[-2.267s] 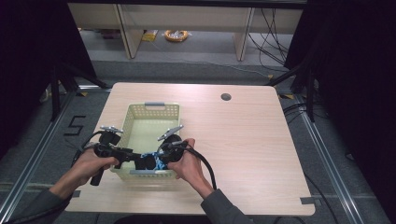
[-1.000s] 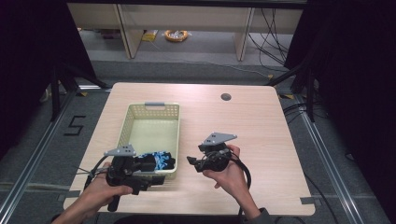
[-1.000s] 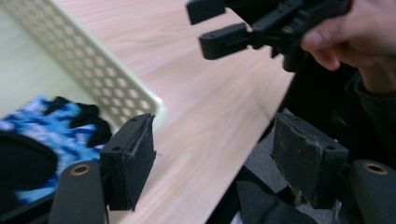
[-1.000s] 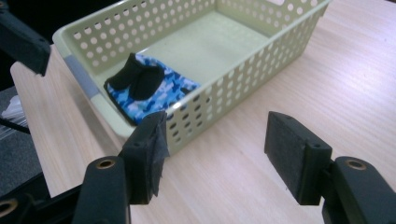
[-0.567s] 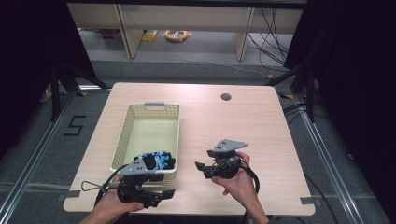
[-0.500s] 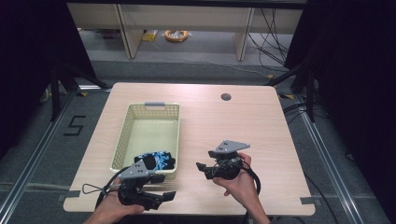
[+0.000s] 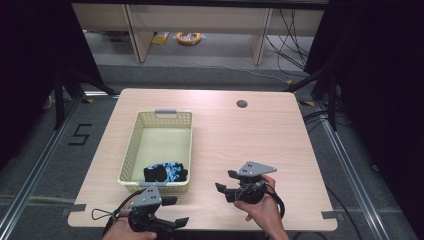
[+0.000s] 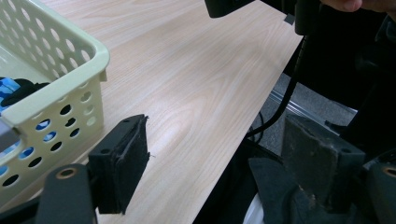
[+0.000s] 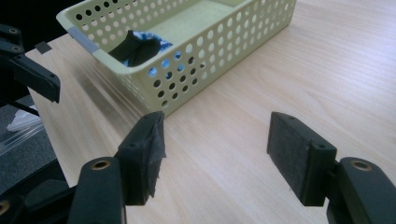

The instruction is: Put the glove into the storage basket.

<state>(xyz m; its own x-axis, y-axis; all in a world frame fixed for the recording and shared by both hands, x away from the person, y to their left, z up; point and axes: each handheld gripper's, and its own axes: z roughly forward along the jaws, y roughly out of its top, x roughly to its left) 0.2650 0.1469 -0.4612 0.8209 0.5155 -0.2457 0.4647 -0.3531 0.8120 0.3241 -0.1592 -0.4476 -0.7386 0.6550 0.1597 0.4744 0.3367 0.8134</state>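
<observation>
Both claws, left (image 7: 172, 227) and right (image 7: 226, 181), hung wide open and empty above the pale wooden surface (image 7: 250, 135), apparently released because the black-and-blue fabric bundle (image 7: 166, 173) lay inside the perforated yellow plastic basket (image 7: 131, 150).

Table (image 7: 250, 135) evenly lit from above, surroundings dark; nearest tongs perhaps slightly soft.

You've got a light wood-grain table (image 7: 260, 135), rounded corners, w/ a dark round grommet hole (image 7: 242, 104) near its far edge. Directly on it sits a pale yellow perforated basket (image 7: 131, 150), left of centre, long side running front to back, w/ grey tape on its far rim.
</observation>
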